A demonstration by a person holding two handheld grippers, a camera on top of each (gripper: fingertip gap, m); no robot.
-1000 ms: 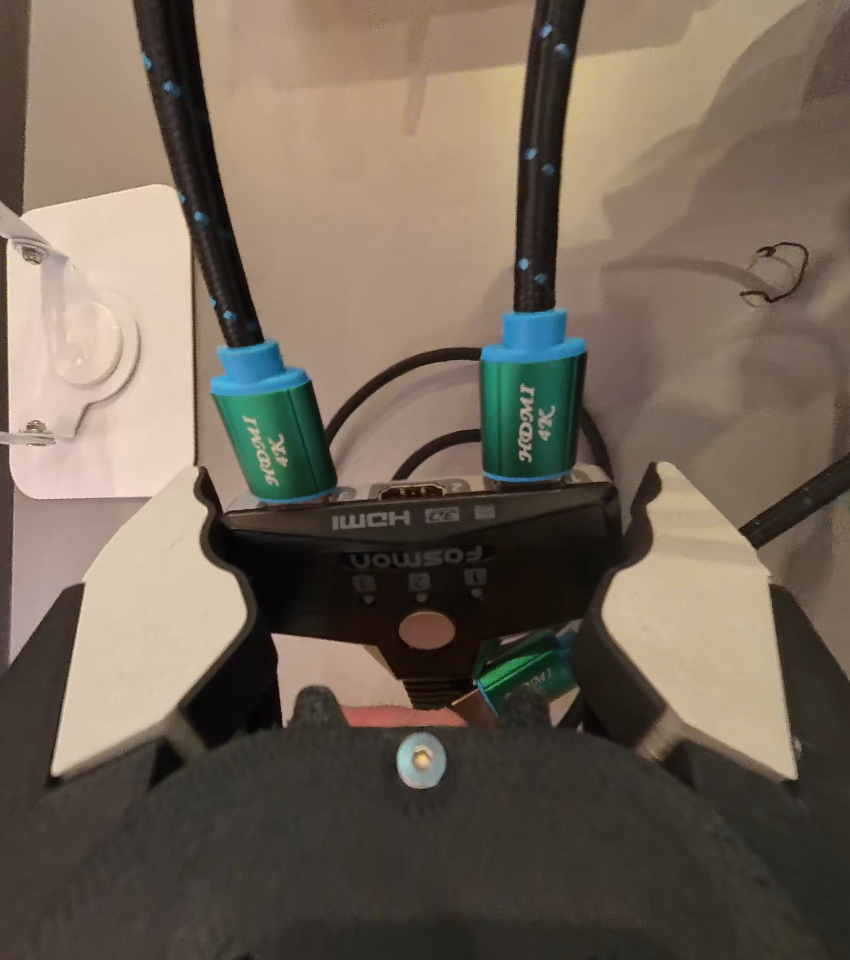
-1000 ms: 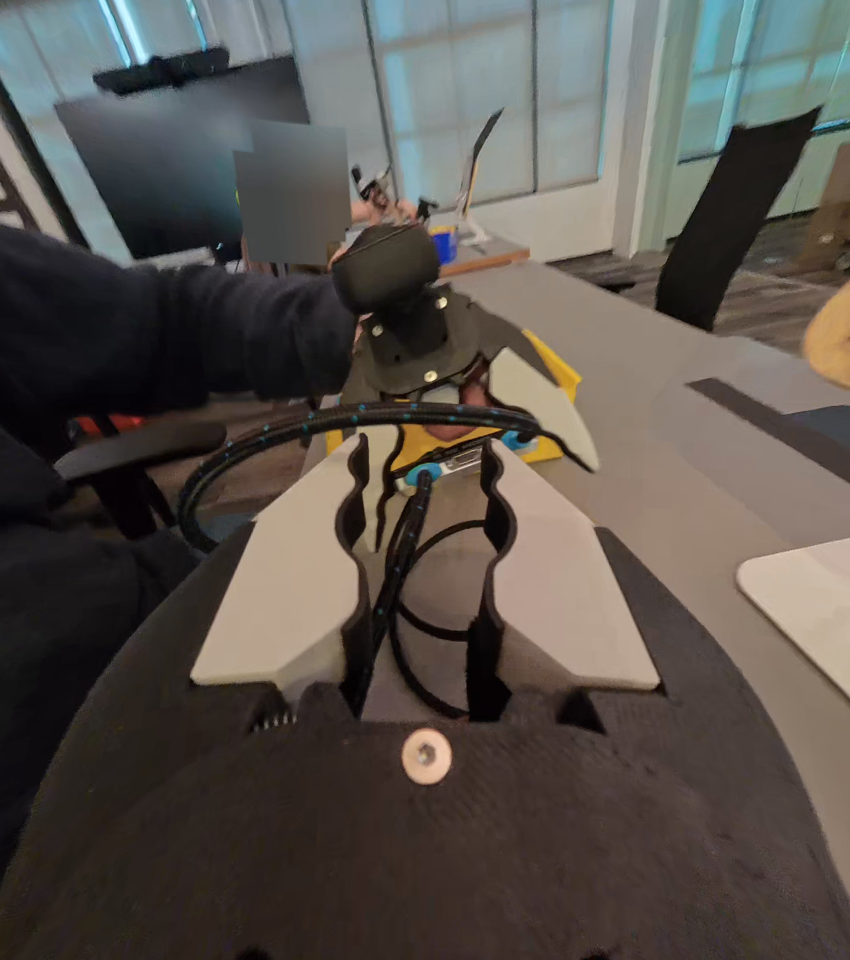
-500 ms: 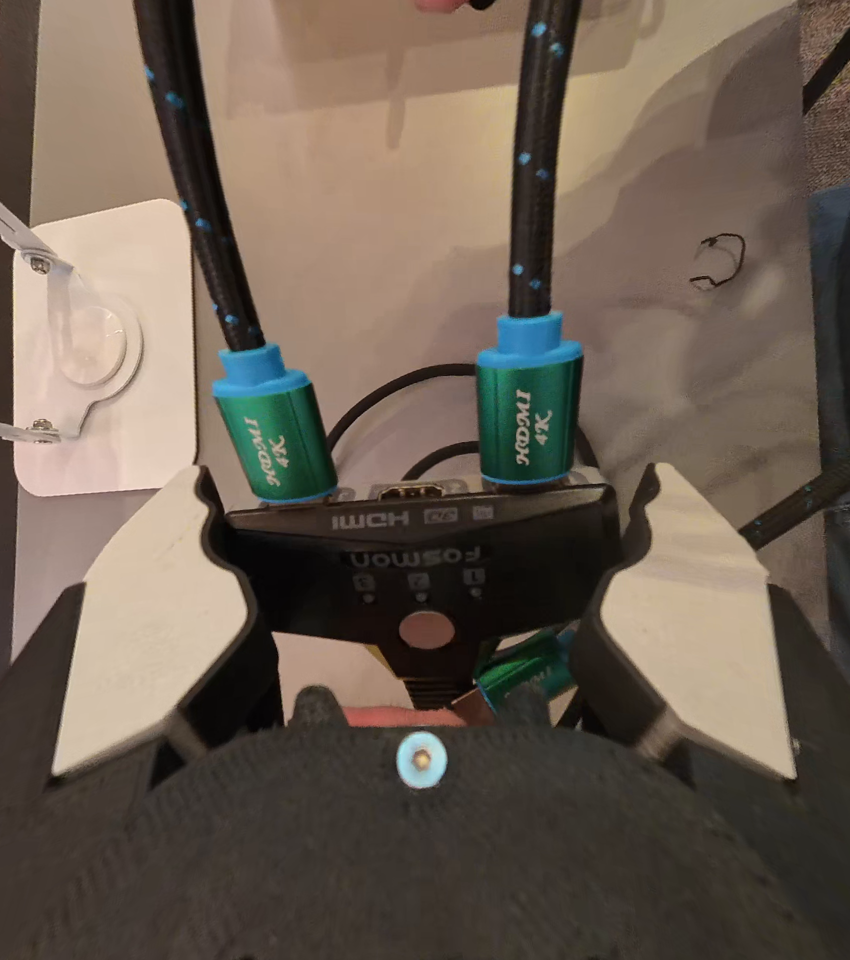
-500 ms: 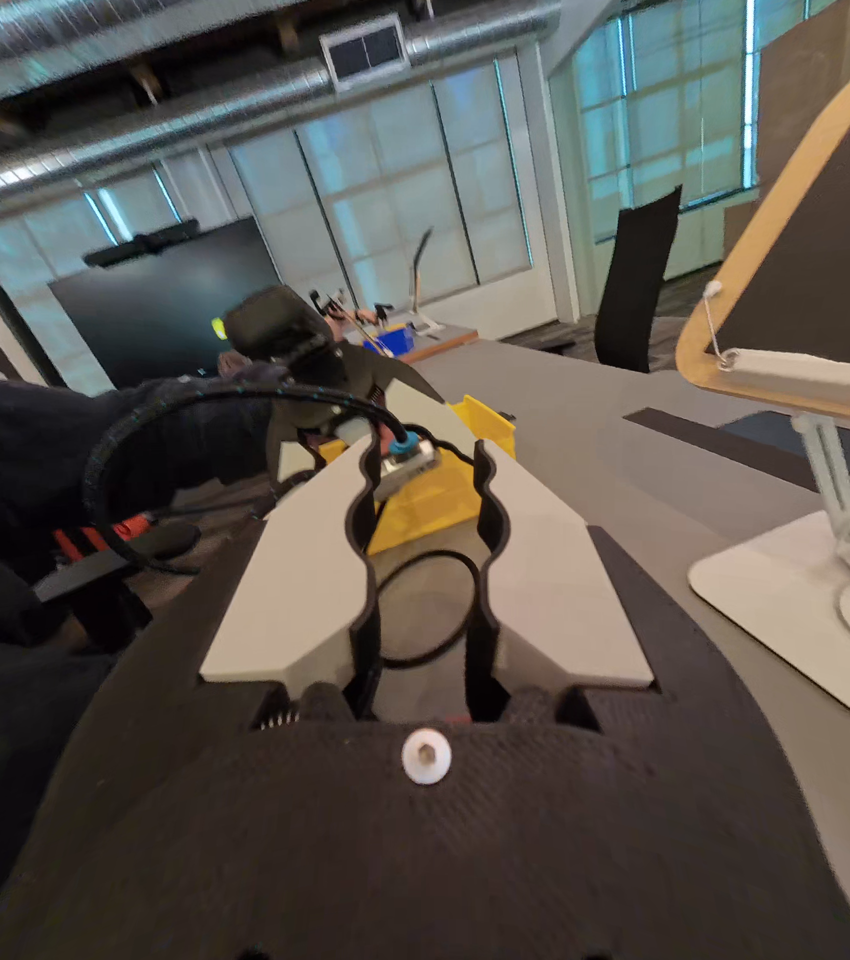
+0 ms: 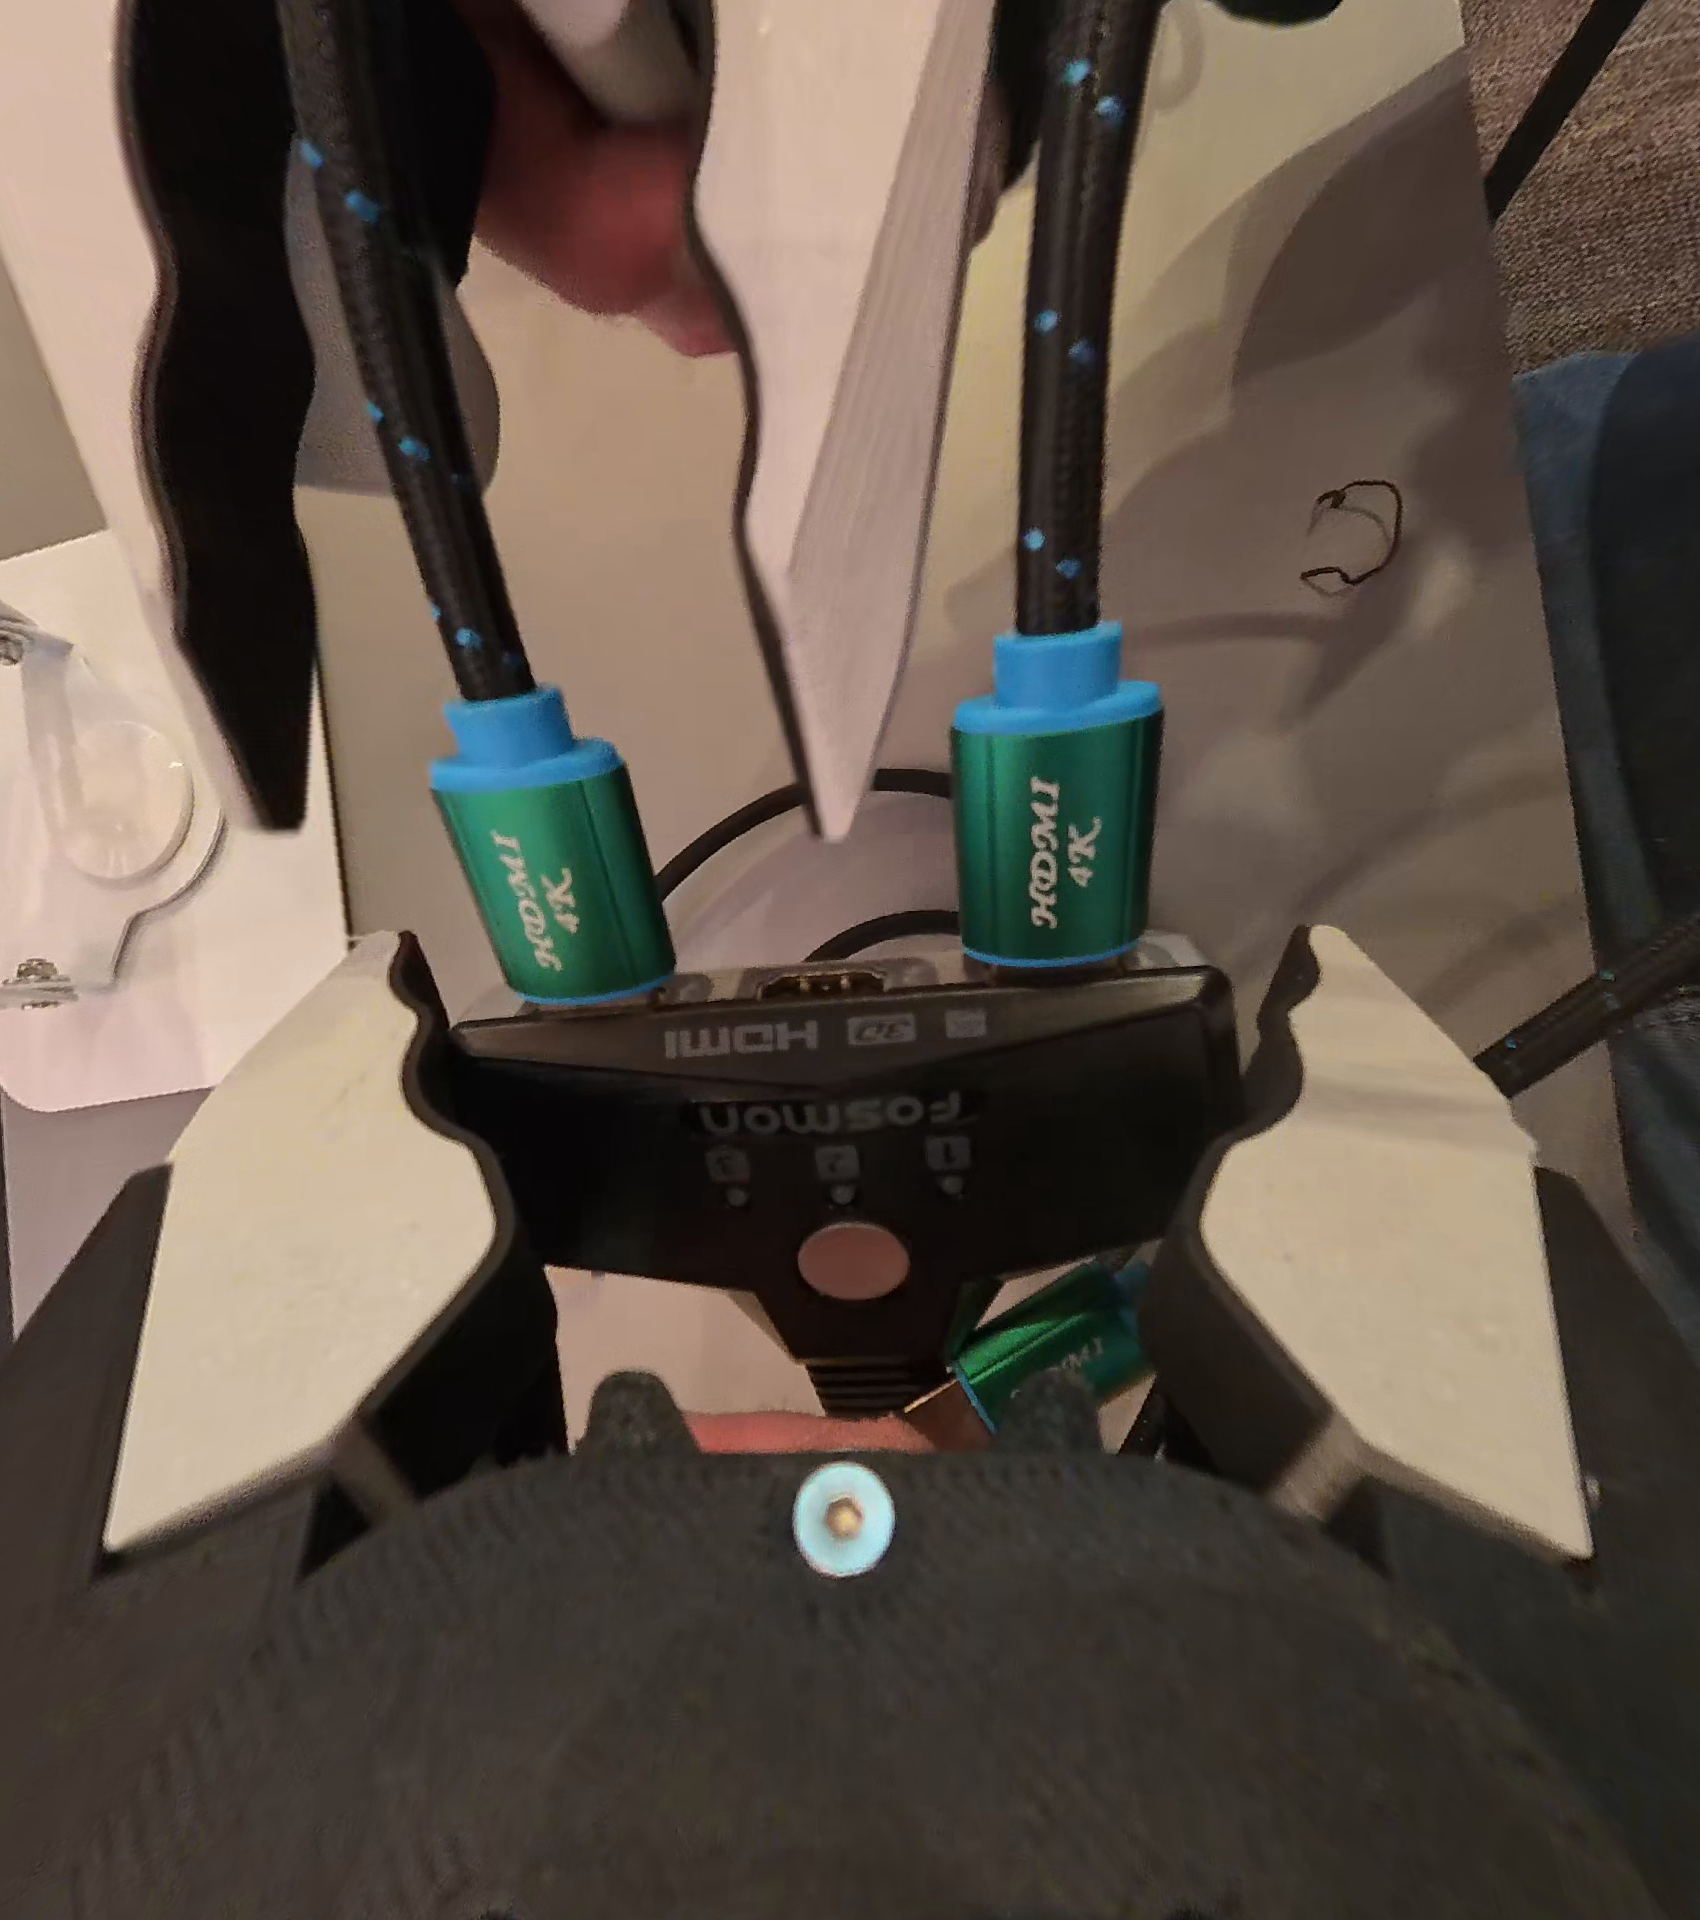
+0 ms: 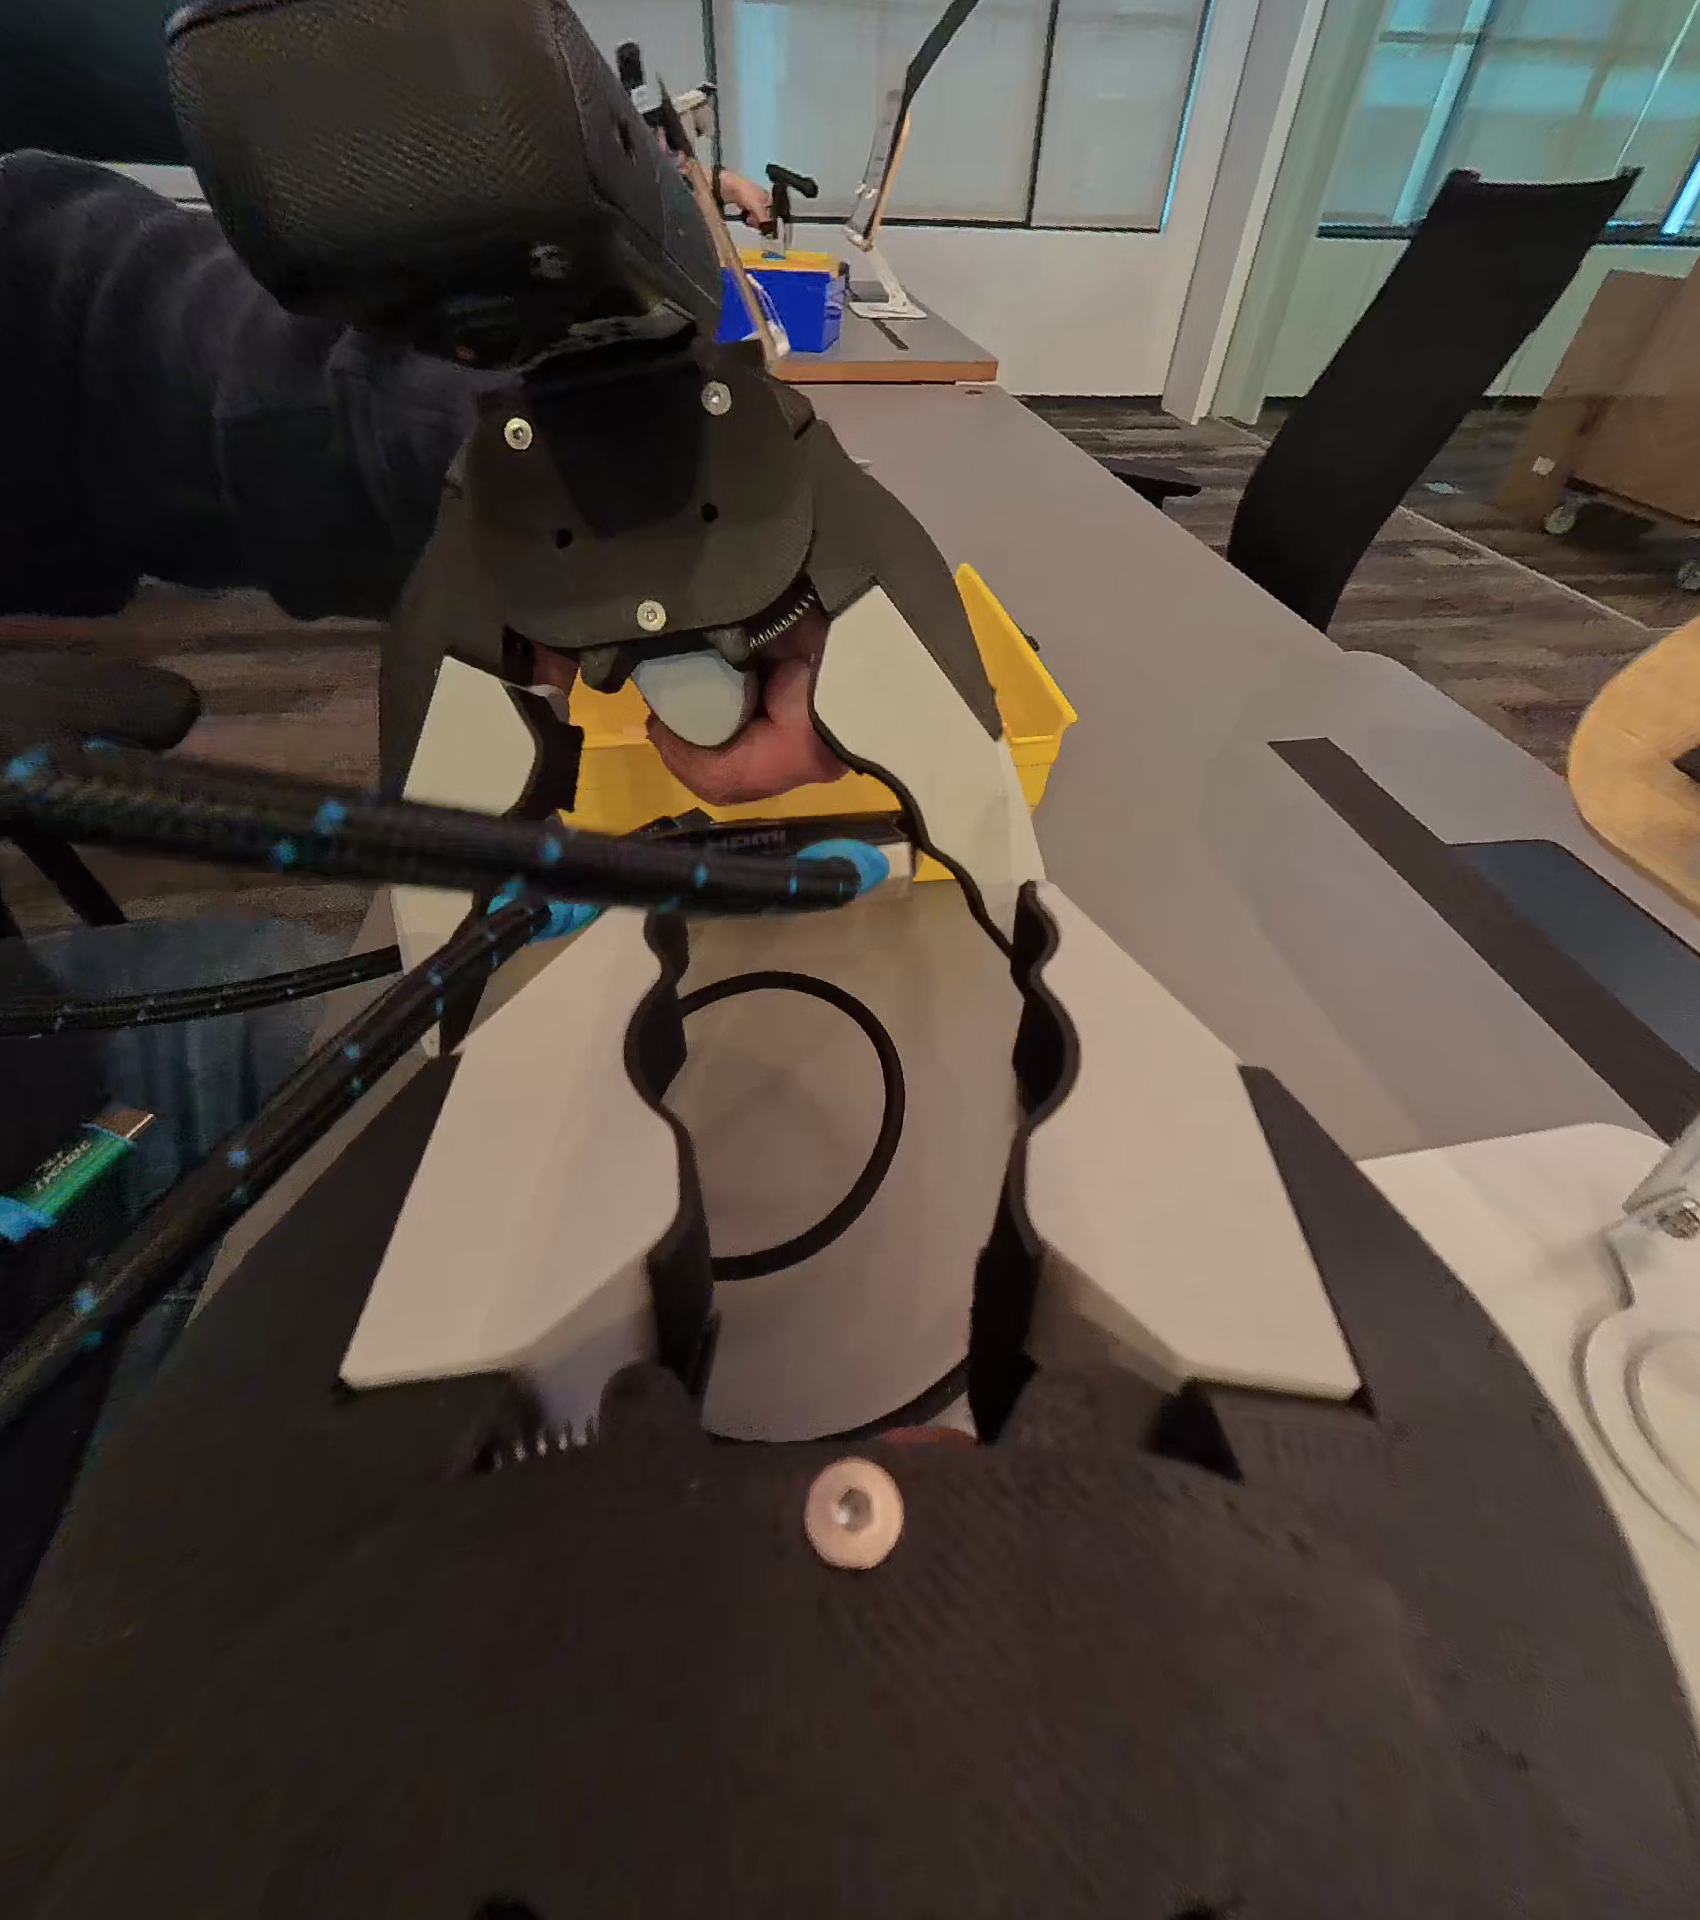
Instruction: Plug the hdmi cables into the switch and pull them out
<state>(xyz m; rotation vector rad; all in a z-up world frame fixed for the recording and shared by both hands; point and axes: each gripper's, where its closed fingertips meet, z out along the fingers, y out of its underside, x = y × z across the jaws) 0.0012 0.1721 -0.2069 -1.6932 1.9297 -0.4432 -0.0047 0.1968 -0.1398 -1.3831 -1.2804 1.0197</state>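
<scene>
My left gripper (image 5: 846, 1101) has its fingers clamped on the two sides of the black switch (image 5: 841, 1132), which I hold just above the grey table (image 5: 1189, 540). Two green plugs sit in the switch's outer ports: the left plug (image 5: 555, 873) leans a little, the right plug (image 5: 1054, 842) stands straight, and the middle port (image 5: 823, 983) between them is bare. Their braided black cables (image 5: 1069, 343) run up and away from me. My right gripper (image 5: 534, 821) hangs over the left plug's cable with its fingers apart, one on each side of the cable and clear of it. From the right wrist view those fingers (image 6: 555, 1174) hold nothing; a thin black cord (image 6: 830, 1132) loops on the table beneath them. A third green plug (image 6: 72, 1169) hangs loose off the table edge to my left. A yellow bin (image 6: 1012, 665) stands behind the switch.
</scene>
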